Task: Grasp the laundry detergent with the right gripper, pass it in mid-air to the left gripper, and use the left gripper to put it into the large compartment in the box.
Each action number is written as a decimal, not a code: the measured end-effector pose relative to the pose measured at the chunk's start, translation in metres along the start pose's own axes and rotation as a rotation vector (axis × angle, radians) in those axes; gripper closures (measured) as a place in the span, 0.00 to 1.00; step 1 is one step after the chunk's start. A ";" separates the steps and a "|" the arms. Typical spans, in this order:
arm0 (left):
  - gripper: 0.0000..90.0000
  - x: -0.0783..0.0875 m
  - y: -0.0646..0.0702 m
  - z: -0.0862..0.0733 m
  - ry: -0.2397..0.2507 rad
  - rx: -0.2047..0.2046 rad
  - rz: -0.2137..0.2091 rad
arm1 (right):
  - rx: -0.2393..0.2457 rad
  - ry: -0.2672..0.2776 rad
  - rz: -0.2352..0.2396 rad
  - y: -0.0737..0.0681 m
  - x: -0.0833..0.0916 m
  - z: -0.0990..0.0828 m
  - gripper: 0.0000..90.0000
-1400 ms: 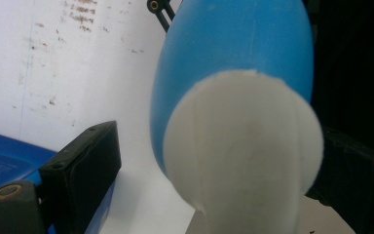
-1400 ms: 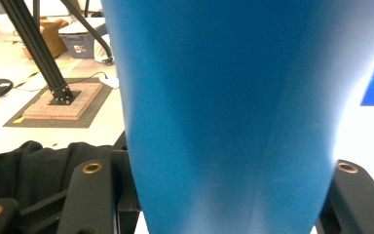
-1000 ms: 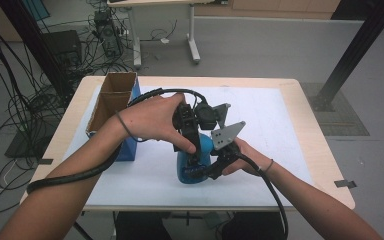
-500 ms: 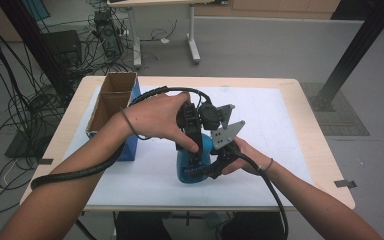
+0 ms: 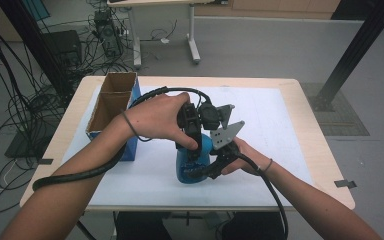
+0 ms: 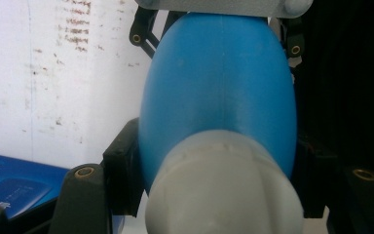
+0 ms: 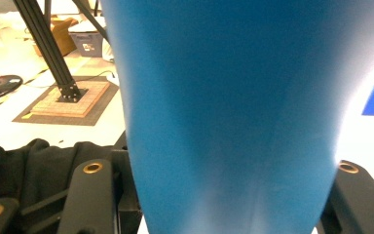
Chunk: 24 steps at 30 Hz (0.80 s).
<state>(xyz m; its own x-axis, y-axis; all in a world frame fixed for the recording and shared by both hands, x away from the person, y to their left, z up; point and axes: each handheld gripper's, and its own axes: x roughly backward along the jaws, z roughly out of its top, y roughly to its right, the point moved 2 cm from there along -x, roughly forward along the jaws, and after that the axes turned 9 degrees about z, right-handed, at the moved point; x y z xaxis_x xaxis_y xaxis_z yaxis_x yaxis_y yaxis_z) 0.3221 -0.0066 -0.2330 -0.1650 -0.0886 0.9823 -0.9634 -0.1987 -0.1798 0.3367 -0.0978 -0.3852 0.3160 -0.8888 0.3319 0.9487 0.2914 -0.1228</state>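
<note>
Standing upright, the blue bottle (image 5: 192, 167) sits clamped between both tongs — left (image 5: 194, 145) just closed, right (image 5: 215, 162).

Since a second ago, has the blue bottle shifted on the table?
No. The blue bottle stands in the same spot relative to the cardboard box, held by the right gripper. The left gripper has just closed its jaws on the bottle's cap.
</note>
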 end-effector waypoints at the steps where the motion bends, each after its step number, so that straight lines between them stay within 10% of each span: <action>1: 0.41 0.000 0.000 0.000 0.000 -0.001 0.002 | 0.001 0.001 -0.001 0.001 0.000 0.000 0.46; 24: 0.41 -0.002 0.000 -0.004 -0.006 0.024 -0.002 | 0.003 -0.001 0.006 0.002 -0.002 0.000 0.46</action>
<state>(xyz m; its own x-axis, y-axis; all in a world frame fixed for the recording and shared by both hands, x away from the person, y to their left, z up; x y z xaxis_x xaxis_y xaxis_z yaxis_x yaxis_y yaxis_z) 0.3215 -0.0024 -0.2345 -0.1618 -0.0944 0.9823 -0.9583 -0.2225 -0.1793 0.3378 -0.0956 -0.3865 0.3213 -0.8868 0.3320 0.9469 0.2974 -0.1221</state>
